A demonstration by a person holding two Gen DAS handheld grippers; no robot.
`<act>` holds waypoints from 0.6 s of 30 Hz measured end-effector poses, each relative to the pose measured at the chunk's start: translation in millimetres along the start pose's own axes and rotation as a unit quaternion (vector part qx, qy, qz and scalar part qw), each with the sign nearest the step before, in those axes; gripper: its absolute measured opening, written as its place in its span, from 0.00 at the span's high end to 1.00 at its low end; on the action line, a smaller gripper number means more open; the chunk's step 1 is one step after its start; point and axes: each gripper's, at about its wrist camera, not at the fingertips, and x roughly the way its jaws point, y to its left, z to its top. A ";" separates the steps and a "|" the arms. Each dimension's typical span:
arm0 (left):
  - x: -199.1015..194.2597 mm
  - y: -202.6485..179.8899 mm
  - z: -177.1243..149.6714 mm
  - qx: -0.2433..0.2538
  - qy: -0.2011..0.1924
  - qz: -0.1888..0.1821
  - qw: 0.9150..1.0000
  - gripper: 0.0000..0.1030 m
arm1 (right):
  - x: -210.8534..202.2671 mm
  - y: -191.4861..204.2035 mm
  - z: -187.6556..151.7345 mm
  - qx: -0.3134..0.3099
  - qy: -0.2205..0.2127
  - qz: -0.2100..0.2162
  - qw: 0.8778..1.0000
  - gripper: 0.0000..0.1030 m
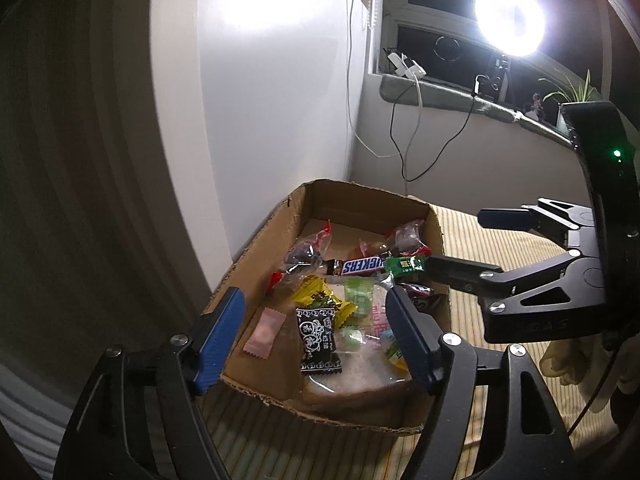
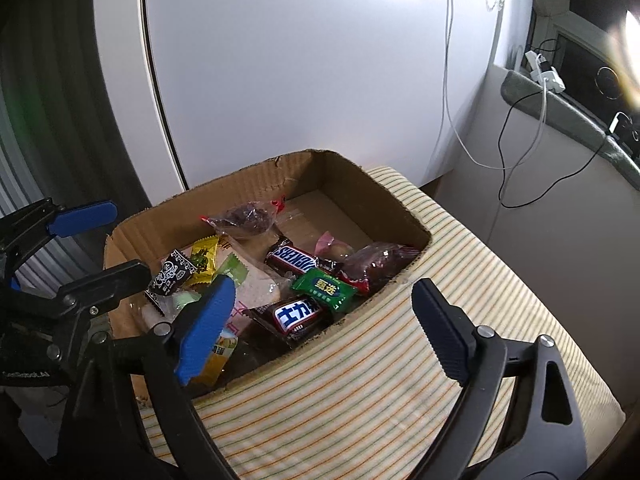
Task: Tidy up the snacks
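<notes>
Both my grippers hang spread wide and empty over the snack box.

My left gripper gapes above the black-and-white candy; my right gripper straddles the box's near wall. Every snack, Snickers bar included, lies inside the cardboard box on the striped cloth.

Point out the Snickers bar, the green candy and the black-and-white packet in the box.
Snickers bar (image 1: 362, 266): left wrist view, on the white lettering of its wrapper.
Green candy (image 2: 325, 289): right wrist view, on the middle of its wrapper, over the yellow characters.
Black-and-white packet (image 1: 319, 339): left wrist view, on its patterned face.
</notes>
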 end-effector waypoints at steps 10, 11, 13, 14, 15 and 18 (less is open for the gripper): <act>-29.8 -11.5 -0.2 0.002 -0.026 0.018 0.999 0.24 | -40.8 -3.1 -10.4 0.026 -0.040 -0.034 0.998 0.09; -33.1 -13.8 -0.7 0.002 -0.030 0.020 0.999 0.22 | -47.0 -2.8 -12.0 0.028 -0.047 -0.040 0.998 0.08; -39.9 -17.0 -1.2 0.002 -0.037 0.021 0.999 0.22 | -59.4 -2.7 -15.8 0.032 -0.063 -0.055 0.996 0.00; -43.4 -19.1 -1.9 0.002 -0.040 0.022 0.999 0.22 | -66.2 -2.2 -18.4 0.033 -0.072 -0.062 0.995 0.00; -46.6 -21.2 -2.8 0.002 -0.042 0.021 0.999 0.22 | -73.4 -1.9 -21.5 0.034 -0.079 -0.068 0.994 0.00; -52.4 -26.7 -4.8 0.001 -0.043 0.021 0.999 0.22 | -87.3 -3.0 -29.1 0.038 -0.084 -0.073 0.993 0.00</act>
